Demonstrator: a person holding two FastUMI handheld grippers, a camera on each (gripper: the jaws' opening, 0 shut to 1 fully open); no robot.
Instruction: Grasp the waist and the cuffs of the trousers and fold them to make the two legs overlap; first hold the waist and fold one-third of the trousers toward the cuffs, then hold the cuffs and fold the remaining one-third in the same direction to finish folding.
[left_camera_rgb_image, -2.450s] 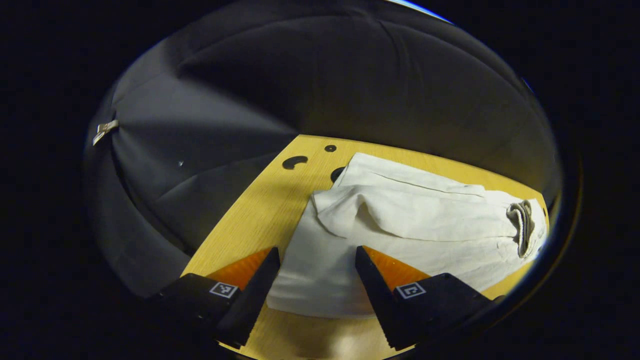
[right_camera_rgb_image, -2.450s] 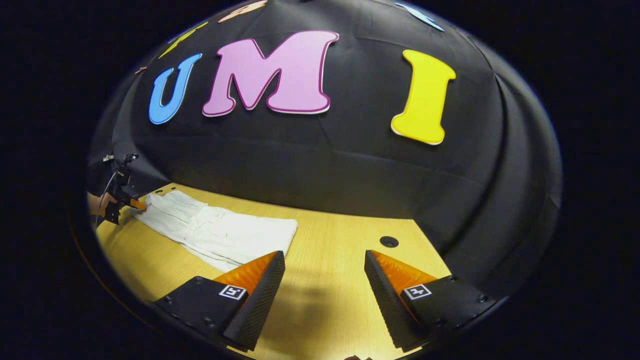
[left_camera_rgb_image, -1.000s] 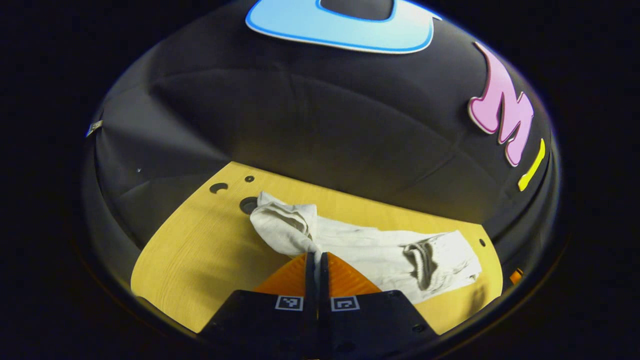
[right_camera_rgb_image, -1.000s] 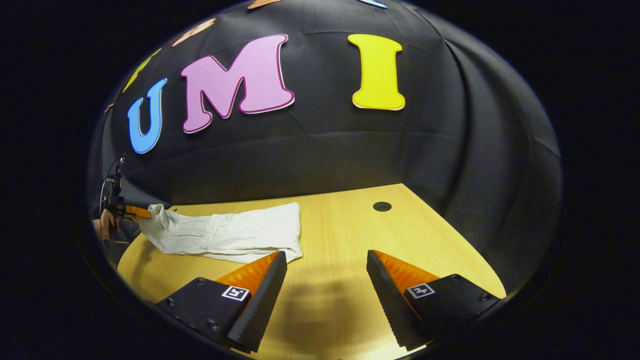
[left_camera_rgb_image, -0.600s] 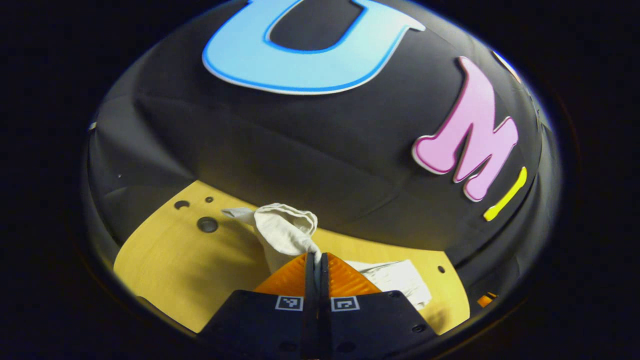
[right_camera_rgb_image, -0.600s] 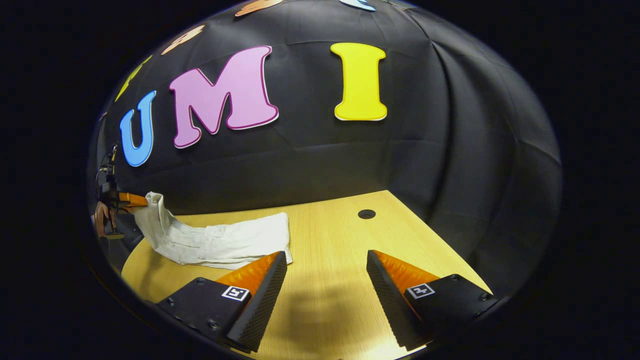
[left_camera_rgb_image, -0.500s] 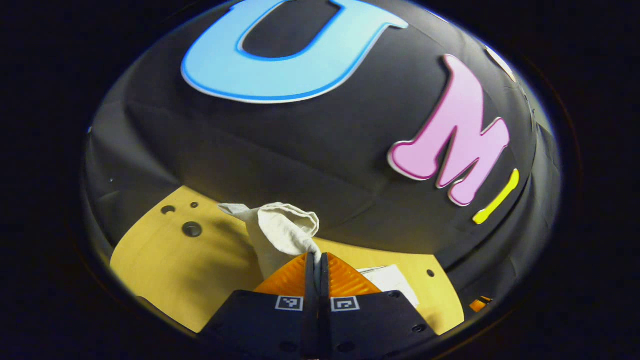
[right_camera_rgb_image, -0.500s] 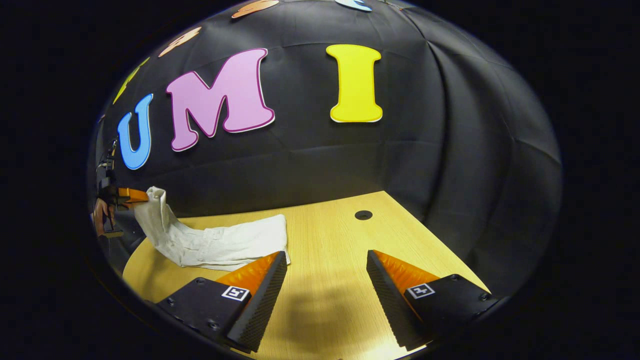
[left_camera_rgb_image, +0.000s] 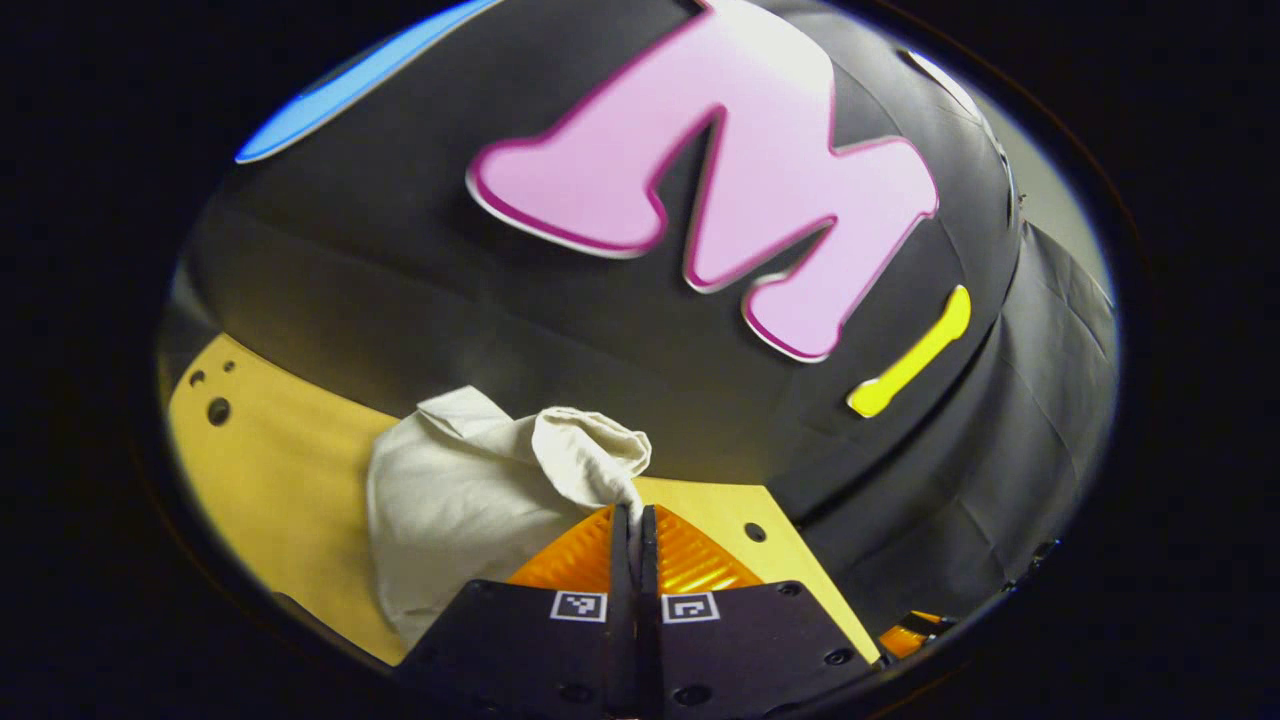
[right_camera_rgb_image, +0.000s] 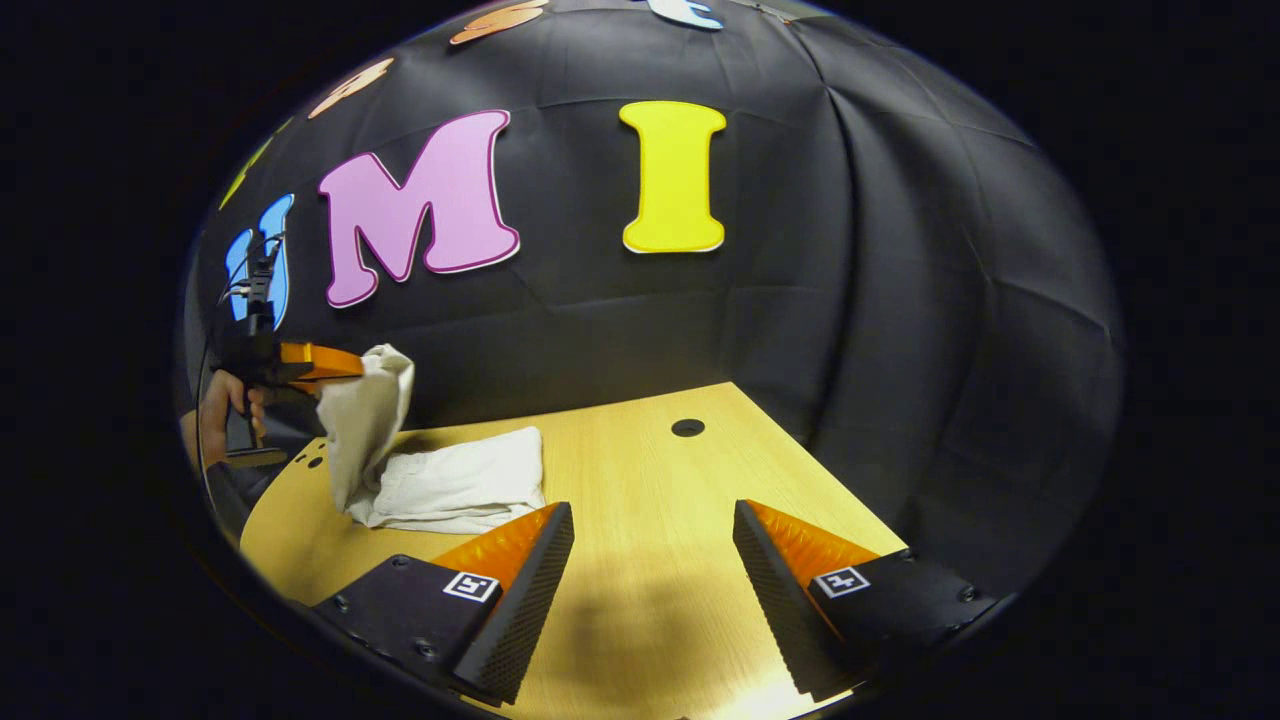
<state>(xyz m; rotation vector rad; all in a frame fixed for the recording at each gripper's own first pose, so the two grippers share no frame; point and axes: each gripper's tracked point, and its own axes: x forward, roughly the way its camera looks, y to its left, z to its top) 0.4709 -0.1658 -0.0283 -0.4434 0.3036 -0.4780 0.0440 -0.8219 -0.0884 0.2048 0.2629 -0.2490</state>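
The left gripper (left_camera_rgb_image: 630, 520) is clamped on one end of the white trousers (right_camera_rgb_image: 440, 485), which is raised above the wooden table (right_camera_rgb_image: 660, 560) while the remainder lies flat. The right gripper (right_camera_rgb_image: 650, 540) is held with fingers apart, empty, just beside the lying end. A thirds fold is judged under way; the raised end should next be laid over the flat part.

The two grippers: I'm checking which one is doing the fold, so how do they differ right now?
The left gripper is shut on the trousers; the right gripper is open and holds nothing. The left one lifts one end of the cloth off the table; the right one hangs over bare wood beside the trousers' other end. Both point over the same table.
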